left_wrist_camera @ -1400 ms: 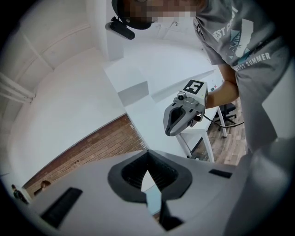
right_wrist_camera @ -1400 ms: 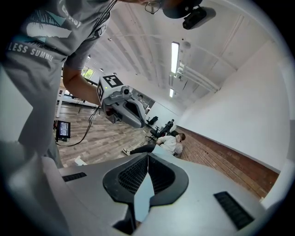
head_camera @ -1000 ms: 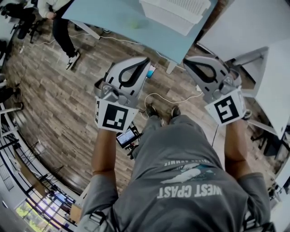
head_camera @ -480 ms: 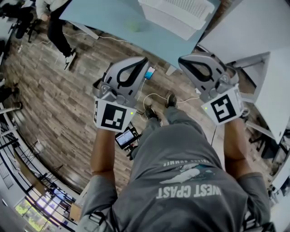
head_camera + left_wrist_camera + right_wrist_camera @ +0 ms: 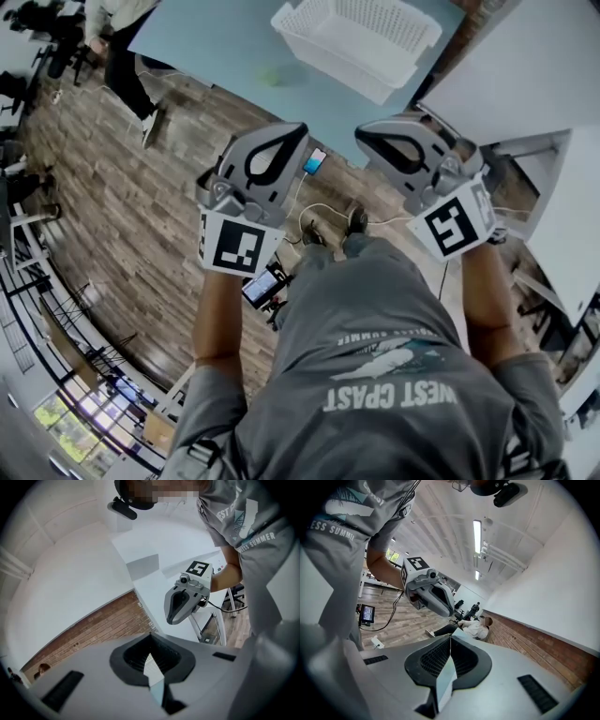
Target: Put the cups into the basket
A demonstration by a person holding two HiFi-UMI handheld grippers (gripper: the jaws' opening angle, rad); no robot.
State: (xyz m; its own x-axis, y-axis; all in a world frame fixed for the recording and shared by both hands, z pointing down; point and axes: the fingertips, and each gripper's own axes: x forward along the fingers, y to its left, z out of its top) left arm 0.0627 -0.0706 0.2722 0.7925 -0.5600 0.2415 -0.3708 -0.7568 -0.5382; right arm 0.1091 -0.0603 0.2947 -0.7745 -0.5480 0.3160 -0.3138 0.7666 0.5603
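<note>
The white mesh basket [image 5: 361, 37] stands on a light blue table [image 5: 216, 37] at the top of the head view. A small pale green blur [image 5: 272, 75] lies on the table left of the basket; I cannot tell if it is a cup. My left gripper [image 5: 292, 131] and right gripper [image 5: 367, 136] are held side by side over the floor, just short of the table's near edge. Both point at the table. The left gripper [image 5: 150, 641] has its jaws together with nothing between them, and so does the right gripper [image 5: 451, 641].
White tables [image 5: 525, 56] stand at the right. A phone [image 5: 314, 159], cables and a small screen [image 5: 262, 286] lie on the wooden floor below the grippers. One person [image 5: 122, 56] stands at the upper left, and another [image 5: 473, 627] sits by the brick wall.
Both grippers have moved toward the blue table. The basket has come further into view at the top.
</note>
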